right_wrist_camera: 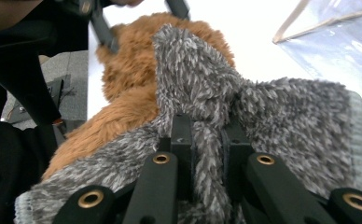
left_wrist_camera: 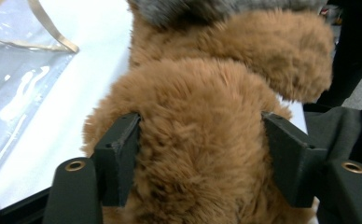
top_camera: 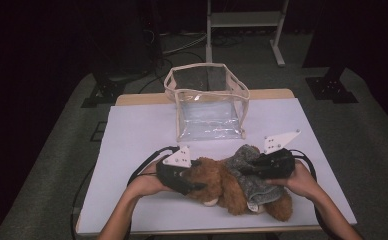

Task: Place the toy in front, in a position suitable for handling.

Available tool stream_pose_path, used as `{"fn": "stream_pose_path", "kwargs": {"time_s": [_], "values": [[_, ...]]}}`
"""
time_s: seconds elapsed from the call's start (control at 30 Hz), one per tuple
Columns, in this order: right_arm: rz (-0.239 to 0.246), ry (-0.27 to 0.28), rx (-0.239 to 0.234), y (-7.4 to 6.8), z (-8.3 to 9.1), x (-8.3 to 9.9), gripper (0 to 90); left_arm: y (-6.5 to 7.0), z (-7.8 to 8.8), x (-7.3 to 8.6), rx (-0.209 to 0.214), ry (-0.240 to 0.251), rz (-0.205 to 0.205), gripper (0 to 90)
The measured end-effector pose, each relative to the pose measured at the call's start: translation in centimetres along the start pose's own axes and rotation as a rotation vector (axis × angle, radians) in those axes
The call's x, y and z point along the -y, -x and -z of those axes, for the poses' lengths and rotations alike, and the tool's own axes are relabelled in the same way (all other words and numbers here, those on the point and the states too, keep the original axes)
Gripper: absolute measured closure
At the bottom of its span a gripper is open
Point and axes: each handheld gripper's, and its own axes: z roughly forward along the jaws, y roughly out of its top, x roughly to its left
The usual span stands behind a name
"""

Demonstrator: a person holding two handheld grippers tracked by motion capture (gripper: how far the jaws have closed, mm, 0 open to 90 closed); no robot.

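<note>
Right gripper view, right gripper (right_wrist_camera: 206,140) pinching grey sweater (right_wrist_camera: 281,116), high view, clear bag (top_camera: 208,102)

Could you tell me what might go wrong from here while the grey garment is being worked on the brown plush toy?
The right hand-held gripper pinches only a thin fold of the grey fuzzy garment, so the fabric may slip free or stretch. The left hand-held gripper straddles the brown plush toy, whose soft fur could squirm out under a pull. The clear bag stands just behind and could get knocked.
</note>
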Motion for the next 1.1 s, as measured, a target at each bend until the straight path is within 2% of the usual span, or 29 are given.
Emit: {"fn": "stream_pose_path", "kwargs": {"time_s": [0.1, 0.17, 0.3, 0.43, 0.53, 0.67, 0.93, 1.0, 1.1], "values": [[0.010, 0.014, -0.019, -0.9, -0.2, 0.5, 79.0, -0.2, 0.6, -0.7, -0.008, 0.022, -0.008, 34.1], [0.024, 0.019, -0.023, -1.5, -0.2, 0.7, 79.1, -0.4, 0.3, -0.8, -0.009, 0.000, -0.008, 34.0], [0.043, 0.012, -0.020, -2.3, 0.0, 0.7, 79.0, 0.2, -1.3, -0.1, 0.049, -0.032, 0.009, 33.2], [0.093, -0.003, 0.014, -2.9, 0.2, -0.9, 78.8, 0.5, -1.6, 0.2, 0.040, -0.036, 0.009, 34.3], [0.119, -0.007, 0.004, -3.0, -0.6, -1.9, 78.7, 0.8, -1.5, 0.1, 0.039, -0.059, -0.015, 35.0], [0.105, -0.009, 0.002, -2.7, -0.4, -1.2, 78.7, 0.9, -1.4, 0.2, 0.038, -0.060, -0.021, 36.2], [0.037, -0.021, 0.035, -2.3, 3.3, 2.2, 78.7, 1.1, -1.4, 0.2, 0.028, -0.048, -0.031, 36.4], [0.035, -0.021, 0.045, -2.3, 3.7, 2.2, 78.6, 1.2, -1.5, 0.1, 0.024, -0.054, -0.042, 36.4], [0.066, -0.021, 0.060, -2.4, 3.2, 1.0, 78.6, 1.4, -1.5, -0.1, 0.023, -0.063, -0.054, 36.4]]}}
